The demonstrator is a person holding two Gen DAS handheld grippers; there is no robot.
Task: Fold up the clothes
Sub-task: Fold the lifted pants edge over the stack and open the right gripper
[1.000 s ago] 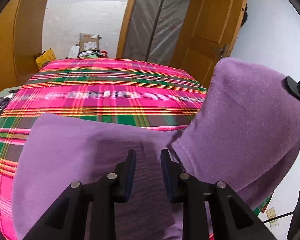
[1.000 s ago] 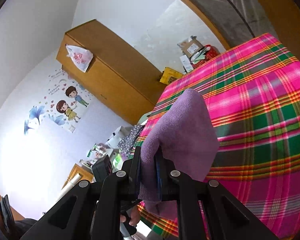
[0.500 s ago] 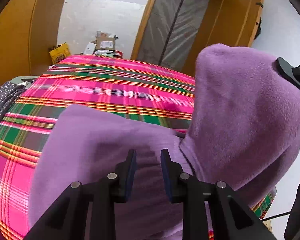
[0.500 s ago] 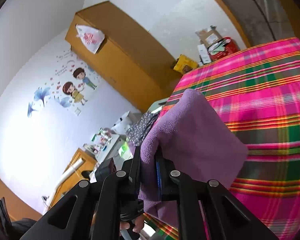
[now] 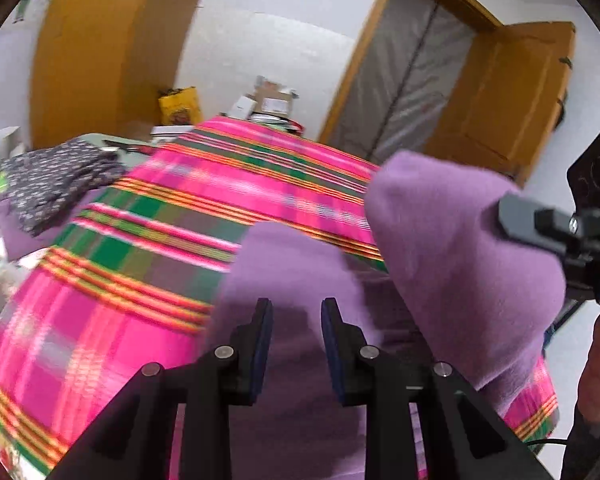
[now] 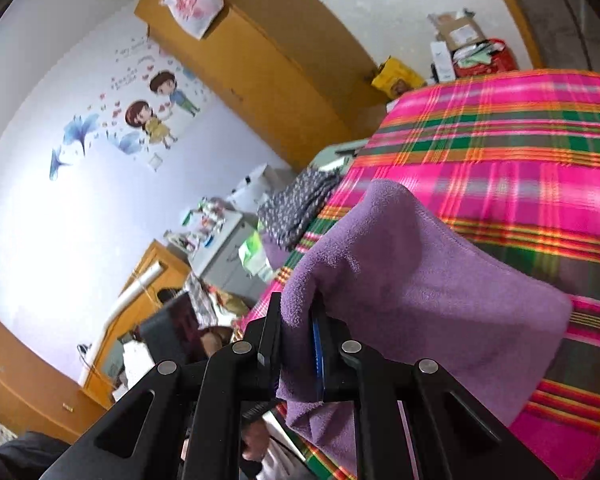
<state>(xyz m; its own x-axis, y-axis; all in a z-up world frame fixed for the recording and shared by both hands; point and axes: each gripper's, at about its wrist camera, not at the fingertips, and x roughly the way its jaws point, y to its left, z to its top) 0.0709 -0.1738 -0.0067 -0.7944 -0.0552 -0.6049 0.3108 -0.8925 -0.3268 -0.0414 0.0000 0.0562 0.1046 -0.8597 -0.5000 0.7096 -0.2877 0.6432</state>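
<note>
A purple fleece garment (image 5: pixel 460 248) is lifted over a bed with a pink and green plaid sheet (image 5: pixel 172 216). My left gripper (image 5: pixel 298 320) has its fingers apart with a thick bunch of the fleece filling the gap, and it grips that bunch. In the left wrist view my right gripper (image 5: pixel 540 224) comes in from the right edge, with a raised hump of fleece draped off it. In its own view the right gripper (image 6: pixel 298 320) pinches a fold of the garment (image 6: pixel 420 280); its jaws are opening slightly and the cloth is still between the pads.
A dark dotted garment (image 5: pixel 56 176) lies heaped at the bed's left edge. Boxes and a yellow bag (image 5: pixel 180 106) stand beyond the bed's far end, next to a wooden wardrobe (image 6: pixel 260 60) and an open door (image 5: pixel 512 92). A cluttered cabinet (image 6: pixel 220 236) stands left of the bed.
Both grippers have swung left with the purple fleece. The raised hump has come nearer the left gripper, and the fleece now covers less of the sheet on the left.
</note>
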